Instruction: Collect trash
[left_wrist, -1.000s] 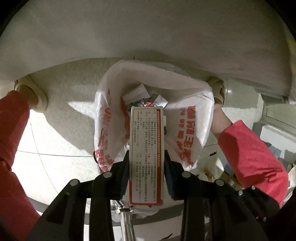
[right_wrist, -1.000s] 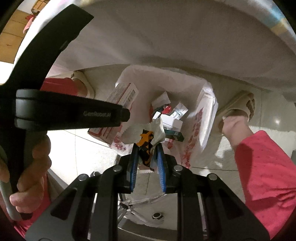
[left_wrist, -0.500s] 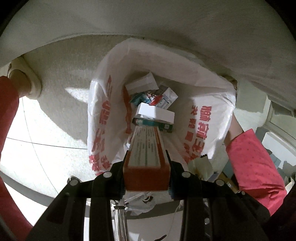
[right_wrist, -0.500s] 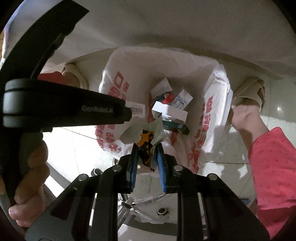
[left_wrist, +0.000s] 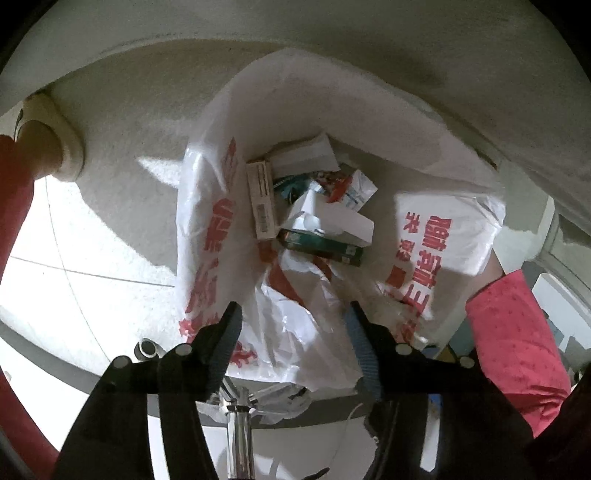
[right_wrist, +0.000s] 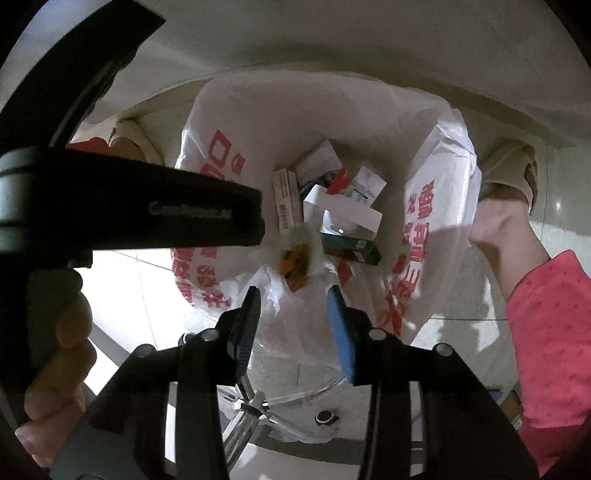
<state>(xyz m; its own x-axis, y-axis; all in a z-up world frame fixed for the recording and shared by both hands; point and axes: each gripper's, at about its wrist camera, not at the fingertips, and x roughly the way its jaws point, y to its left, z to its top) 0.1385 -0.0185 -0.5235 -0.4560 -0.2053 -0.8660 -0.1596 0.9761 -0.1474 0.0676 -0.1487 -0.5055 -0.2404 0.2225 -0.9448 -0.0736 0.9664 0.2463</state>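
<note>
A white plastic bag with red print (left_wrist: 207, 236) (right_wrist: 424, 236) hangs open below both grippers and holds several boxes. The long red-and-white box (left_wrist: 263, 201) (right_wrist: 285, 201) lies in it at the left, beside a white box (left_wrist: 332, 218) (right_wrist: 343, 214) and a green box (left_wrist: 321, 245) (right_wrist: 351, 247). My left gripper (left_wrist: 293, 317) is open and empty above the bag's near edge. My right gripper (right_wrist: 293, 299) is open; a blurred white-and-orange wrapper (right_wrist: 297, 254) is in the air just beyond its fingertips, over the bag.
The left gripper's black body (right_wrist: 129, 210) and the hand holding it (right_wrist: 55, 350) fill the left of the right wrist view. Red-sleeved legs (left_wrist: 517, 332) and slippered feet (right_wrist: 509, 173) (left_wrist: 51, 147) stand either side of the bag. A table's underside (left_wrist: 295, 37) is above.
My left gripper opened and the long red-and-white box dropped into the bag. My right gripper opened and let go of the white-and-orange wrapper, which is falling toward the bag.
</note>
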